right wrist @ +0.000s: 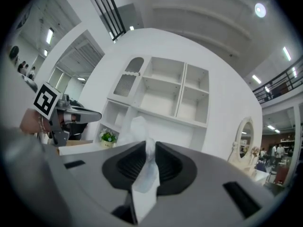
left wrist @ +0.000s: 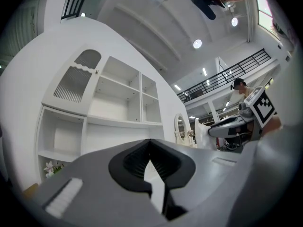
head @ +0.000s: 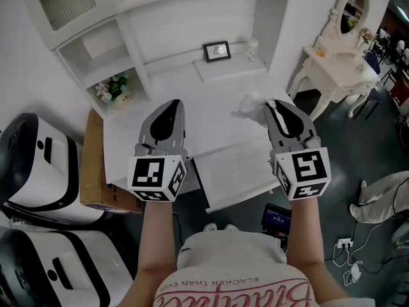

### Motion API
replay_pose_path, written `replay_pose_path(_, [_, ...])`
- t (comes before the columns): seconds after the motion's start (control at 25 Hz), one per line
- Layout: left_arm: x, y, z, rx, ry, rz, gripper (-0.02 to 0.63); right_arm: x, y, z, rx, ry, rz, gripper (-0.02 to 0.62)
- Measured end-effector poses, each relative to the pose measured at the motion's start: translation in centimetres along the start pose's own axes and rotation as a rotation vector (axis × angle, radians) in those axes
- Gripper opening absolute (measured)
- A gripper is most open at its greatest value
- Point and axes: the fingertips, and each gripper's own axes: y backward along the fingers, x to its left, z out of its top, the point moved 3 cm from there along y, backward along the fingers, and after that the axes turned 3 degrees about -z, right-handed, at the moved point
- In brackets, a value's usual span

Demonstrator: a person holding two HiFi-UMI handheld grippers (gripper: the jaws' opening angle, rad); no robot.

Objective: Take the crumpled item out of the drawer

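Note:
The crumpled white item [head: 249, 107] hangs above the white cabinet top, pinched at the tip of my right gripper [head: 276, 109]. In the right gripper view the crumpled item [right wrist: 143, 126] sticks up past the jaws, and my right gripper [right wrist: 149, 144] is shut on it. The open white drawer [head: 233, 171] lies below and between my two hands. My left gripper [head: 168, 110] is held up to the left of the drawer. In its own view my left gripper [left wrist: 150, 143] has its tips together with nothing between them.
A framed picture [head: 217, 50] and a small glass [head: 251, 48] stand on the cabinet's shelf, with a flower pot [head: 114, 88] in the left niche. A cardboard box [head: 96, 165] and white machines [head: 38, 165] sit at the left. At the right is a vanity table [head: 339, 59].

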Motion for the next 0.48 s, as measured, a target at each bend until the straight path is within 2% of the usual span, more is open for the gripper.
replay_pose_path(0.24, [-0.1,0.3,2.2,-0.044,-0.050,-0.005,0.009,-1.7,2.0,1.7,-0.061,0.000,-0.064,0.071])
replay_pose_path(0.48, [-0.2,0.3,3.4,-0.074,-0.059,-0.003,0.009,-3.5,3.3,2.7,-0.101,-0.026,-0.122,0.071])
